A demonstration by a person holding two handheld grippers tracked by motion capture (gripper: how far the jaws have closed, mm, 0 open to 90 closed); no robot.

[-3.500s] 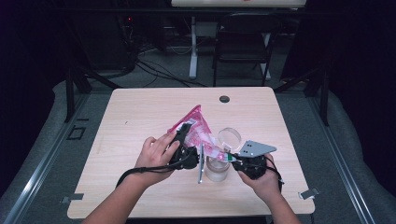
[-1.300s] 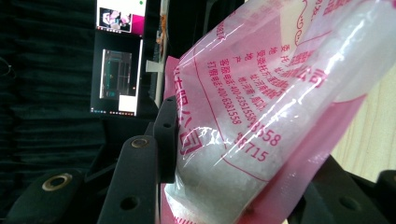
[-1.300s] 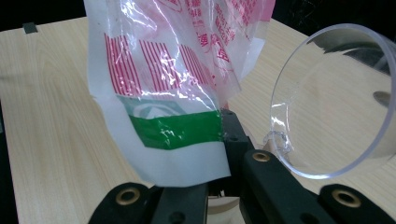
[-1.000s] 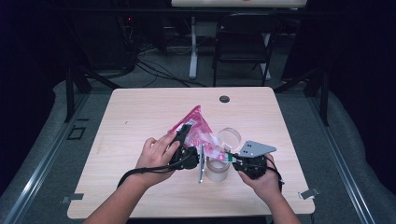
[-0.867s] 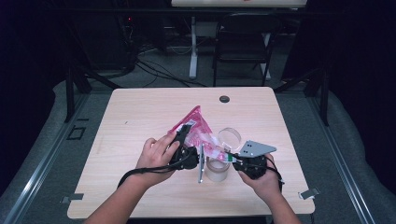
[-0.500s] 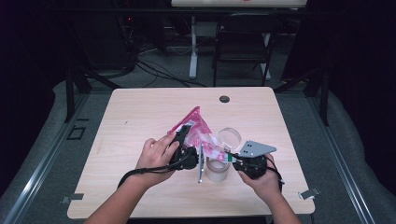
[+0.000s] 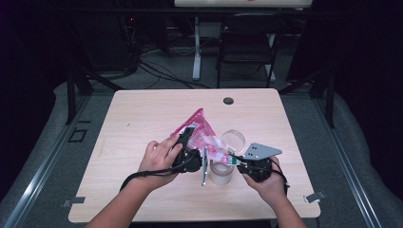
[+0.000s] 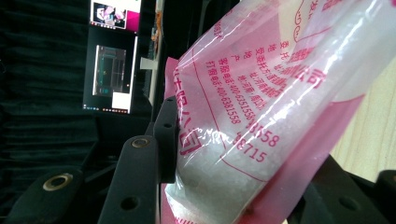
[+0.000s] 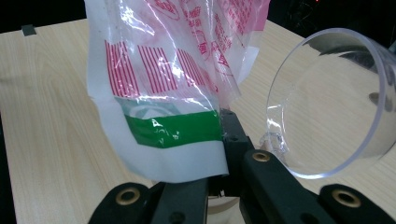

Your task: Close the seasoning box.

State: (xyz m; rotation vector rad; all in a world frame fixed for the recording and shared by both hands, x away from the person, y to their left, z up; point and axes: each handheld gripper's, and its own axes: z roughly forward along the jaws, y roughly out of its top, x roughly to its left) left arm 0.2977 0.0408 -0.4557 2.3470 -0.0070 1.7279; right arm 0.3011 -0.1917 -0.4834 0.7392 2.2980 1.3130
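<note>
The pink bag [image 7: 202, 133] hung tilted over the clear cup [image 7: 220, 172] near the worktop's [image 7: 142, 114] front edge, so pouring looked begun but unfinished; white grains remained inside. The left tool [image 7: 187, 145] gripped its body half-closed, the right tool [image 7: 240, 160] pinched its bottom edge tight. Both forearms reached in from the front edge, hands level.

On the table [image 7: 142, 118], the plastic bag [image 7: 202, 130] lies between the left gripper [image 7: 187, 142] and right gripper [image 7: 237, 161], above one clear cup [image 7: 221, 173]; another clear container [image 7: 234, 139] sits just behind.
</note>
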